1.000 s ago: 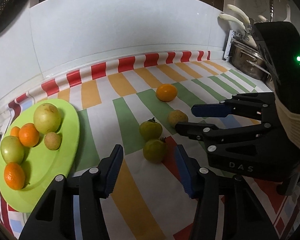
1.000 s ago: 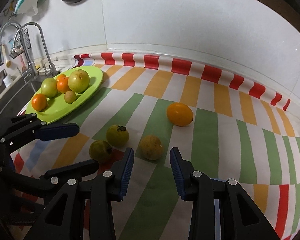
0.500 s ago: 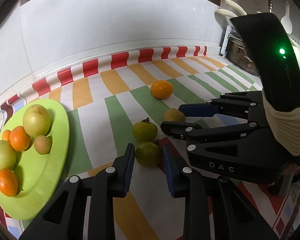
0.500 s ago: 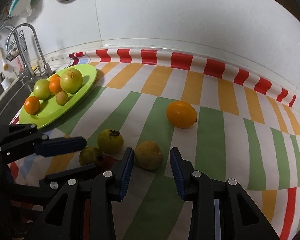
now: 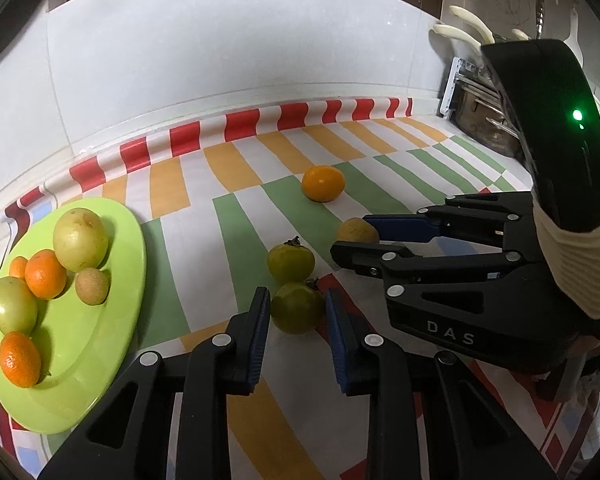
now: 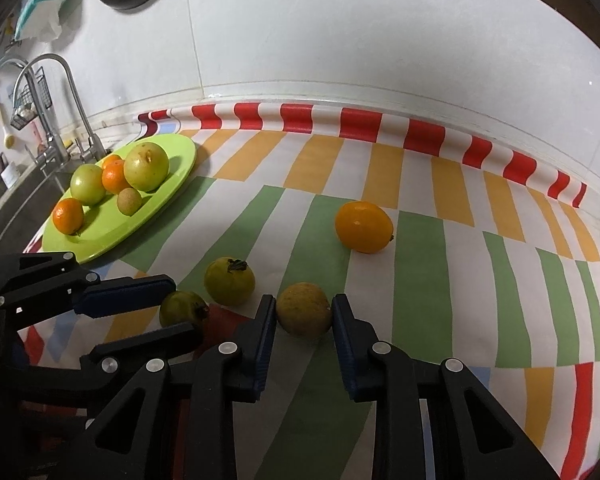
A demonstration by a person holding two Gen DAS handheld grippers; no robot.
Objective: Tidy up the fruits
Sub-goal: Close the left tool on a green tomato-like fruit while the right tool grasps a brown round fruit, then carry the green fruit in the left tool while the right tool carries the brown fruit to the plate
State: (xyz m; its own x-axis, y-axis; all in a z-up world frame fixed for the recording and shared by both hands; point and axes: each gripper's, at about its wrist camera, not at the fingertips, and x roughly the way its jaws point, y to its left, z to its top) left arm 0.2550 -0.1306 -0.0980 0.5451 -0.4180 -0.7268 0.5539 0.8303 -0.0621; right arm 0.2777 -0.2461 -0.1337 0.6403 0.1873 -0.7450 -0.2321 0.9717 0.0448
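Left wrist view: we see the left gripper (image 5: 296, 312) low over the striped cloth (image 5: 228, 168), jaws parted around a green persimmon (image 5: 297, 307), pads just beside it, contact unclear. Right gripper (image 6: 304, 314) likewise straddles a brownish-yellow fruit (image 6: 304, 315), pads just at its sides, grip uncertain. We note a second persimmon (image 6: 229, 281) between them, an orange (image 6: 363, 227) farther back, and the green plate (image 6: 156, 210) holding six fruits.

Six fruits (image 6: 146, 166) on plate (image 6: 100, 240), apparently left of four loose fruits (image 6: 364, 227).
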